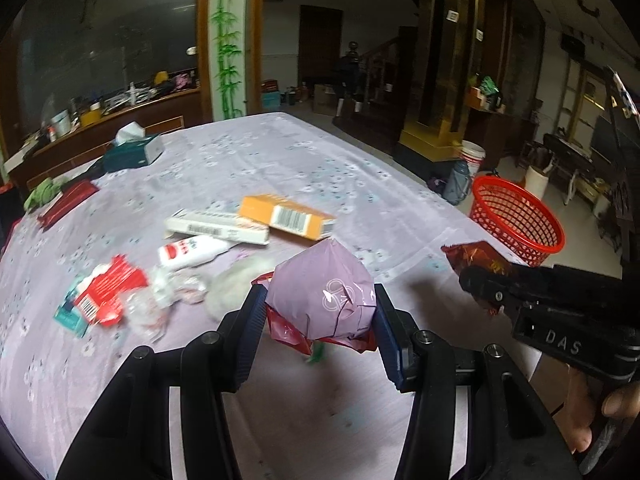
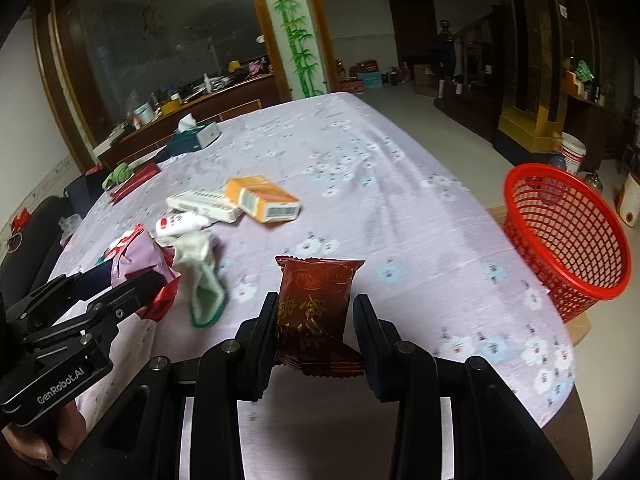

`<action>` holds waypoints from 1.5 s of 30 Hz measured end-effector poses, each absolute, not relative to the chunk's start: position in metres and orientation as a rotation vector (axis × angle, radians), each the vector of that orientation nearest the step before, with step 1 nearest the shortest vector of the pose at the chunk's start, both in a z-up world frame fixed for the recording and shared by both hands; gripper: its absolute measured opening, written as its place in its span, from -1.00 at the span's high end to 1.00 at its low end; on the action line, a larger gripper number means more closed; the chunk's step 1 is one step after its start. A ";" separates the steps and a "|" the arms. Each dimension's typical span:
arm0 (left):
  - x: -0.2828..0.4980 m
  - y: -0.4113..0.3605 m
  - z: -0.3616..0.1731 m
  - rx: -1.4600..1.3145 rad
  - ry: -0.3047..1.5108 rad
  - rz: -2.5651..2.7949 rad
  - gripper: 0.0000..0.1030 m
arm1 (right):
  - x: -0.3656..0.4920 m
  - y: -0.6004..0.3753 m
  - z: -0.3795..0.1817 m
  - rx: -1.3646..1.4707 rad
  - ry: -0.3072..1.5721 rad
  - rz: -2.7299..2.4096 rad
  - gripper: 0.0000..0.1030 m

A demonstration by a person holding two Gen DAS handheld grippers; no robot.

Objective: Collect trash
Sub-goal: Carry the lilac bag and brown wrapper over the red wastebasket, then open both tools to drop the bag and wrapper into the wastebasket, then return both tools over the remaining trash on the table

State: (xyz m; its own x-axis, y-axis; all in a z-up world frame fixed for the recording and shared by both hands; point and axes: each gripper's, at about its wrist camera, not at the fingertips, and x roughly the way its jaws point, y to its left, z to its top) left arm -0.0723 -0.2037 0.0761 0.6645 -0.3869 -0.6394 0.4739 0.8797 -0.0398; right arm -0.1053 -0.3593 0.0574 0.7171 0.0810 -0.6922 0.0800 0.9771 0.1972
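Left gripper (image 1: pixel 320 312) clamps a crumpled lilac wrapper (image 1: pixel 320 296) (red foil bunched beneath it), held above the table (image 1: pixel 280 160). Right gripper (image 2: pixel 316 320) pinches a dark red snack packet (image 2: pixel 316 296) upright between its jaws. Red mesh basket (image 2: pixel 568 236) sits at the table's right edge. Orange box (image 1: pixel 286 216), white tube (image 1: pixel 188 252) and torn red packaging (image 1: pixel 108 292) lie on the cloth.

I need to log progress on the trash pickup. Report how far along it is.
Done: nothing visible yet; the red basket looks empty. In hand: the left gripper is shut on a lilac wrapper, the right gripper on a dark red snack packet, both above the table. Left: orange box, white box, white tube, red-and-white carton, a crumpled cloth.
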 end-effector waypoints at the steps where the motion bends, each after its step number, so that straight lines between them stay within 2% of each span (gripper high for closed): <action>1: -0.072 -0.210 0.077 0.142 0.690 -0.498 0.03 | -0.106 -0.365 0.059 0.224 0.767 -0.010 0.23; 11: -0.062 -0.288 0.093 0.192 0.705 -0.648 0.03 | -0.118 -0.449 0.074 0.323 0.720 -0.117 0.22; 26: -0.034 -0.465 0.098 0.226 0.748 -0.863 0.02 | -0.122 -0.605 0.092 0.517 0.686 -0.259 0.22; 28: -0.028 -0.483 0.092 0.237 0.757 -0.873 -0.03 | -0.117 -0.622 0.089 0.548 0.688 -0.266 0.21; 31: -0.015 -0.505 0.081 0.229 0.793 -0.873 -0.25 | -0.111 -0.641 0.087 0.561 0.687 -0.289 0.19; 37: -0.007 -0.496 0.084 0.202 0.810 -0.854 -0.25 | -0.111 -0.659 0.090 0.572 0.675 -0.314 0.18; 43: -0.020 -0.443 0.098 0.179 0.759 -0.804 -0.30 | -0.118 -0.633 0.100 0.503 0.670 -0.294 0.17; 45: -0.024 -0.423 0.099 0.171 0.757 -0.785 -0.31 | -0.120 -0.618 0.100 0.487 0.670 -0.270 0.10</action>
State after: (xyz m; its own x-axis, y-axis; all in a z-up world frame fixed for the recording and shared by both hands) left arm -0.0235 -0.4231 0.0985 0.4635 -0.5761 -0.6733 0.6932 0.7090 -0.1295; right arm -0.1199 -0.6181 0.1004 0.7552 -0.0840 -0.6500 0.3903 0.8544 0.3430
